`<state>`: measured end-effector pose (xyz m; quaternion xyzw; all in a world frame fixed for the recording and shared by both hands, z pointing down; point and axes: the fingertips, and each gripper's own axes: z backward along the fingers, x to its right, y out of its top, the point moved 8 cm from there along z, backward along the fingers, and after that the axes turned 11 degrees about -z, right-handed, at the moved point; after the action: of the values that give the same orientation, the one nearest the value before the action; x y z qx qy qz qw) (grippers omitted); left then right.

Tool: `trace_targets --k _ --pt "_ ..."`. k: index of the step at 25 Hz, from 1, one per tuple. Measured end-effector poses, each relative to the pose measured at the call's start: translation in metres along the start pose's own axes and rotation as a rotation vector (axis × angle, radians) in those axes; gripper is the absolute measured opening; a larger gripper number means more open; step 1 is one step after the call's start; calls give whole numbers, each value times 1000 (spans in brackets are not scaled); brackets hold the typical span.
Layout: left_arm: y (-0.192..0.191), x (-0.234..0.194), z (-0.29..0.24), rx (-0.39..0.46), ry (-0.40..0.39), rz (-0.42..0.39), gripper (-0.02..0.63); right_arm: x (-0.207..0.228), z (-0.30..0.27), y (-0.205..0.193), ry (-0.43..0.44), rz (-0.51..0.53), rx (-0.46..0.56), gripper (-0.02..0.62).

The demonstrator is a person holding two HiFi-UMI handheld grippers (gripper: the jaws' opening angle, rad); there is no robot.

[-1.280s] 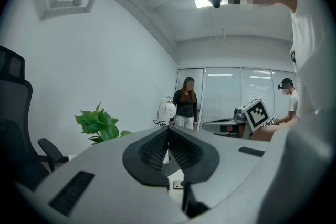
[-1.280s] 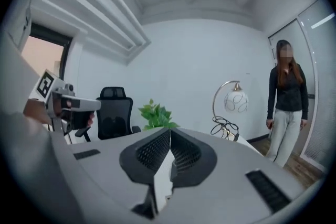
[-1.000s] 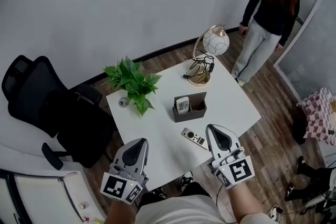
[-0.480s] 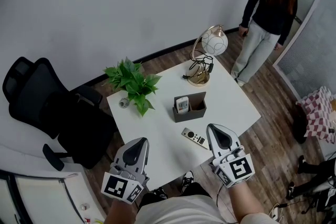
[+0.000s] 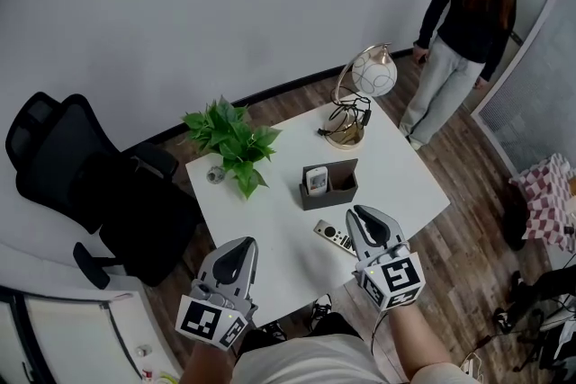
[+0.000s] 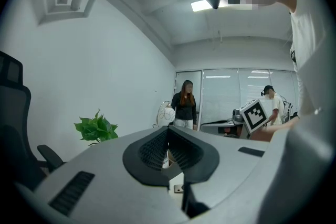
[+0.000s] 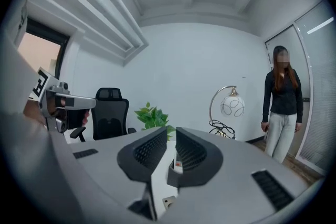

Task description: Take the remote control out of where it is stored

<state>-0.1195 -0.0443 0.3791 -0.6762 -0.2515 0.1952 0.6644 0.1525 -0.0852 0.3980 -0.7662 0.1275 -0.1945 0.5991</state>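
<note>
Inside boxy holder (image 5: 329,198), slim remote (image 5: 315,180) (perhaps plastic)

Readable text: none in any of the three views.
Left cube (image 5: 209,321): at seven o'clock in the head view, on the left gripper (image 5: 238,247); black-and-white square marker patterns, no letters or digits.
Right cube (image 5: 393,281): at five o'clock, on the right gripper (image 5: 361,217); the same kind of marker, pattern only.
Same right cube, left gripper view: a square marker faces the camera at three o'clock; no characters.
Left cube, right gripper view: a marker edge shows at nine o'clock; unreadable.
Remote on the table (image 5: 334,237): the buttons show as pale dots; the print is too small to read.
Remote in the holder (image 5: 315,180): pale face, markings too small to read.
</note>
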Motion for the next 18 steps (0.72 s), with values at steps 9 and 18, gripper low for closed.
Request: trace_targets --k 9,18 --pt "-8 -6 3 -22 36 15 8 9 -67 -30 -33 18 -138 221" --pt "-20 -20 5 -63 97 38 8 29 -133 -69 -128 -24 -204 244"
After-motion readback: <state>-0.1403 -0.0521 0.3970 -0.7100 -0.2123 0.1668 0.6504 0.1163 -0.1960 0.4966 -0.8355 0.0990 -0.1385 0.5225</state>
